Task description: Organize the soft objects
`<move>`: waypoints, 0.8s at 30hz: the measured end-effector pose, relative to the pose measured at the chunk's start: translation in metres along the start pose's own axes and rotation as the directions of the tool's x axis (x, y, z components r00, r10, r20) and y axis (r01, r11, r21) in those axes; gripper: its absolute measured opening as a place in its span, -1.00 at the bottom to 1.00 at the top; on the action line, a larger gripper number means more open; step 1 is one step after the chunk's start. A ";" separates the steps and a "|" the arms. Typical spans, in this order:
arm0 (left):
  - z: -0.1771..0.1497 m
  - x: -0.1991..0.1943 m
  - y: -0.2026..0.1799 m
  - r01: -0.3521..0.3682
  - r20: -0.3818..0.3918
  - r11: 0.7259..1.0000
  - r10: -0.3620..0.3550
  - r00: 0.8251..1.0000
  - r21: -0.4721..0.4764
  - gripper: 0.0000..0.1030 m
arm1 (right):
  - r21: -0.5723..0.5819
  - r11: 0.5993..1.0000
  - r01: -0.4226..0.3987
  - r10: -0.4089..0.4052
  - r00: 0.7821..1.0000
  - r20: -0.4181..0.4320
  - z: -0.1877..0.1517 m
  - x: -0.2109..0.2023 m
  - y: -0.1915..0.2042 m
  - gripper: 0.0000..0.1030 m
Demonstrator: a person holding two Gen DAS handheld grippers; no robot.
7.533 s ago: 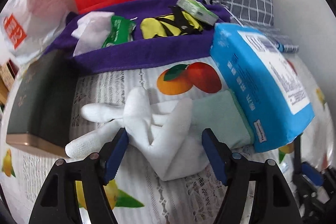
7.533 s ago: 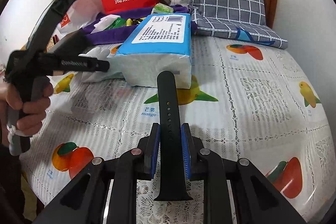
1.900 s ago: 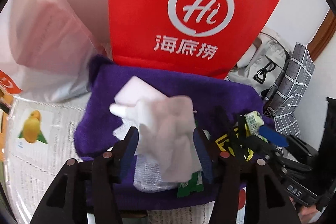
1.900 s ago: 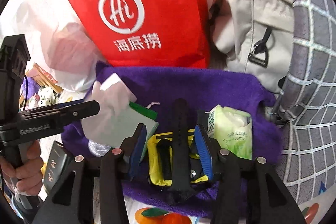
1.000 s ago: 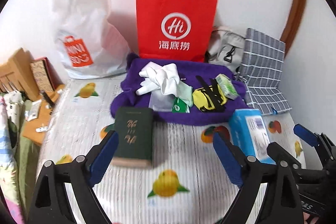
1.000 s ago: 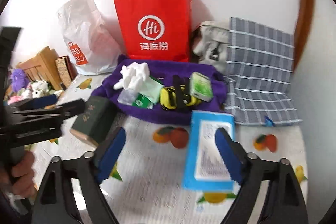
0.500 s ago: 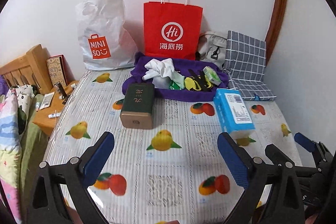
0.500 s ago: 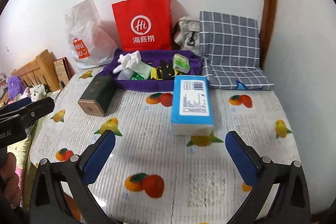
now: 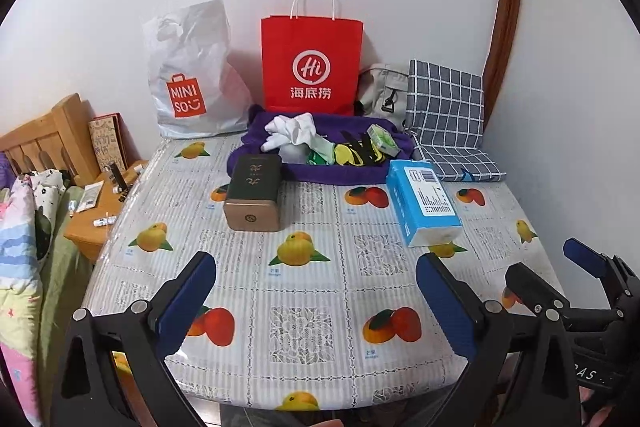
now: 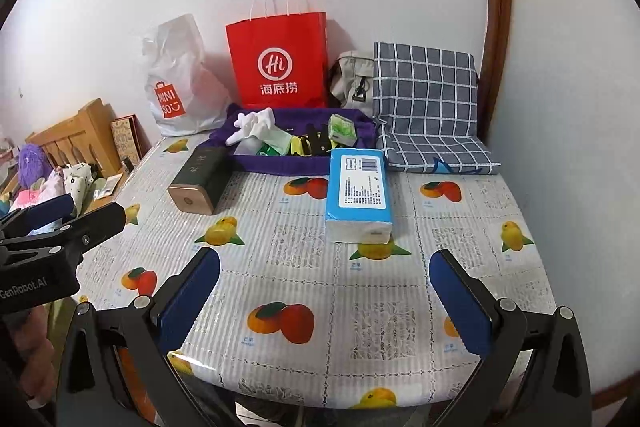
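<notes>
A purple fabric tray [image 9: 256, 131] [image 10: 360, 125] stands at the back of the table. It holds white gloves [image 9: 290, 129] [image 10: 252, 123], a pale green cloth [image 9: 322, 147], a yellow item with a black strap [image 9: 356, 151] [image 10: 312, 143] and a green pack [image 9: 383, 139] [image 10: 342, 129]. My left gripper [image 9: 316, 291] is open and empty over the table's front edge. My right gripper [image 10: 324, 291] is open and empty there too. The right gripper also shows in the left wrist view [image 9: 576, 275], and the left gripper shows in the right wrist view [image 10: 60, 219].
A dark green box [image 9: 254, 187] [image 10: 198, 179] and a blue tissue pack [image 9: 424, 201] [image 10: 360, 191] lie on the fruit-print tablecloth [image 9: 320, 287]. A red paper bag [image 9: 312, 65], a white Miniso bag [image 9: 192, 79], a beige bag [image 9: 382, 93] and a checked cushion [image 9: 444, 107] stand at the wall.
Both grippers have drawn back a little further from the tray toward the table's front edge. Both stay open and empty.
</notes>
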State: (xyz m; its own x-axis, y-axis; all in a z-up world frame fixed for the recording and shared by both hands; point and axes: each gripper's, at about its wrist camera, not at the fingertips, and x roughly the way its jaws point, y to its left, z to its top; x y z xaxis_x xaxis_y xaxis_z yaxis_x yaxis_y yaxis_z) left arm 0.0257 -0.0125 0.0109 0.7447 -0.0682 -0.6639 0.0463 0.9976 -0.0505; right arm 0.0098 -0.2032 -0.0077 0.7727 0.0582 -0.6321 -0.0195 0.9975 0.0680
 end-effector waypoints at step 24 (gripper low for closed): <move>-0.001 -0.004 0.007 -0.013 0.005 1.000 0.013 1.000 -0.010 0.96 | -0.002 1.000 -0.007 0.007 1.000 -0.001 -0.002 -0.006 0.003 1.00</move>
State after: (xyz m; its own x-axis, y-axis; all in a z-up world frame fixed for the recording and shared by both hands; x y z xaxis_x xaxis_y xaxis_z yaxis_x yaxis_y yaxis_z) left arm 0.0223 -0.0052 0.0126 0.7487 -0.0554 -0.6606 0.0302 0.9983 -0.0496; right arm 0.0043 -0.2005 -0.0051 0.7718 0.0656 -0.6325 -0.0263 0.9971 0.0713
